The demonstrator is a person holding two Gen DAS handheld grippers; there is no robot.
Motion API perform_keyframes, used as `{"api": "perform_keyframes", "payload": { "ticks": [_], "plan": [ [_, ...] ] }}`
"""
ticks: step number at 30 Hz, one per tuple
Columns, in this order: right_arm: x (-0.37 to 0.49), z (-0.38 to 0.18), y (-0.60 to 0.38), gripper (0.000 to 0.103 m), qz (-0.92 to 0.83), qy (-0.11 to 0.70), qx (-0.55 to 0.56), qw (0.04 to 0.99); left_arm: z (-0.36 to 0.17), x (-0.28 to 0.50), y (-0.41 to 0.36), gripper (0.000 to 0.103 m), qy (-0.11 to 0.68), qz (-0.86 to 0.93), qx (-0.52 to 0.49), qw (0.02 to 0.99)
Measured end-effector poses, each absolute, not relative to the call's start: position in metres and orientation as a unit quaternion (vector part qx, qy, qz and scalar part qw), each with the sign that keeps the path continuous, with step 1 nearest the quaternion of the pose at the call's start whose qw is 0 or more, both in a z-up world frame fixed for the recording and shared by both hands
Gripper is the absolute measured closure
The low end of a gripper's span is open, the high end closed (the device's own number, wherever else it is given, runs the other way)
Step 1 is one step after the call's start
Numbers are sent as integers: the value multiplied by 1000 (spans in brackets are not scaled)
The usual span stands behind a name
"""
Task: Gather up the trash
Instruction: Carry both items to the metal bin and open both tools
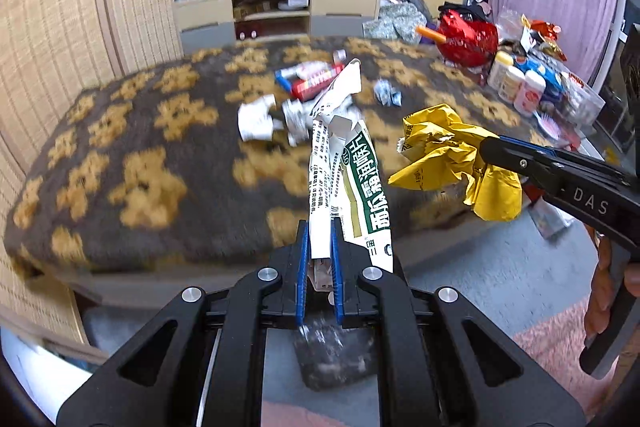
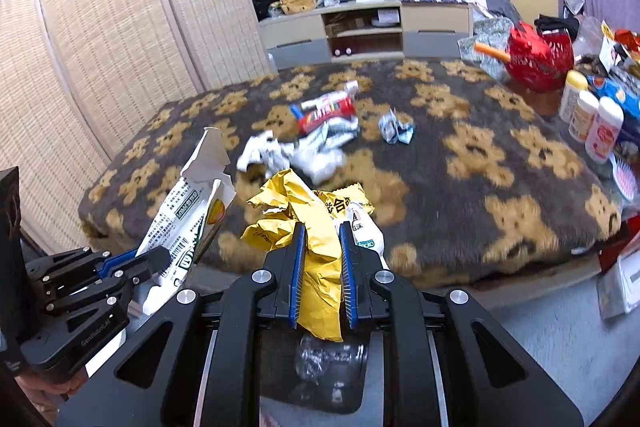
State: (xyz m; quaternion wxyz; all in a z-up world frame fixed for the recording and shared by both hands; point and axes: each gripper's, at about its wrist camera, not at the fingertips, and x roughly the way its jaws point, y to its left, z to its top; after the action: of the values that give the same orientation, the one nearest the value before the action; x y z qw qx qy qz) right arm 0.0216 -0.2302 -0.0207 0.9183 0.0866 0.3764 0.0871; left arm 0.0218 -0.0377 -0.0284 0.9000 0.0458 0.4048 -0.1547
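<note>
My left gripper (image 1: 320,227) is shut on a flattened white and green carton (image 1: 352,171), held upright in front of the table's near edge; it also shows in the right wrist view (image 2: 188,211). My right gripper (image 2: 323,227) is shut on a crumpled yellow wrapper (image 2: 316,227), also seen in the left wrist view (image 1: 448,155). More trash lies on the brown patterned tablecloth (image 2: 480,163): crumpled white paper (image 2: 260,155), a red and white tube box (image 2: 328,111), silver wrappers (image 2: 332,137) and a small crumpled wad (image 2: 396,129).
A red bag (image 2: 538,61), white bottles (image 2: 596,127) and snack packs crowd the table's right end. A woven screen (image 2: 120,27) stands on the left. A TV stand (image 2: 368,27) is behind. A dark bin with clear plastic (image 2: 328,359) sits below my grippers.
</note>
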Motion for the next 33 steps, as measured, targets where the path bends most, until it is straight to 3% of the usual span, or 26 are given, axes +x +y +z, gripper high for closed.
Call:
{"api": "perform_keyframes", "payload": {
  "ticks": [15, 21, 30, 31, 32, 33],
  "plan": [
    [6, -139, -218, 84, 78, 493, 102, 861, -138, -5, -38, 94, 504, -154, 21, 850],
    [12, -162, -213, 84, 75, 515, 96, 848, -175, 1, -37, 94, 537, -152, 19, 829],
    [20, -177, -209, 81, 72, 532, 103, 837, -187, 9, -39, 89, 553, -152, 21, 819],
    [21, -177, -209, 73, 71, 531, 105, 838, -187, 10, -39, 88, 552, -150, 21, 820],
    [21, -177, -209, 54, 72, 530, 108, 838, -187, 10, -39, 83, 552, -148, 21, 821],
    [21, -176, -211, 43, 72, 529, 111, 838, -187, 11, -39, 79, 551, -149, 20, 821]
  ]
}}
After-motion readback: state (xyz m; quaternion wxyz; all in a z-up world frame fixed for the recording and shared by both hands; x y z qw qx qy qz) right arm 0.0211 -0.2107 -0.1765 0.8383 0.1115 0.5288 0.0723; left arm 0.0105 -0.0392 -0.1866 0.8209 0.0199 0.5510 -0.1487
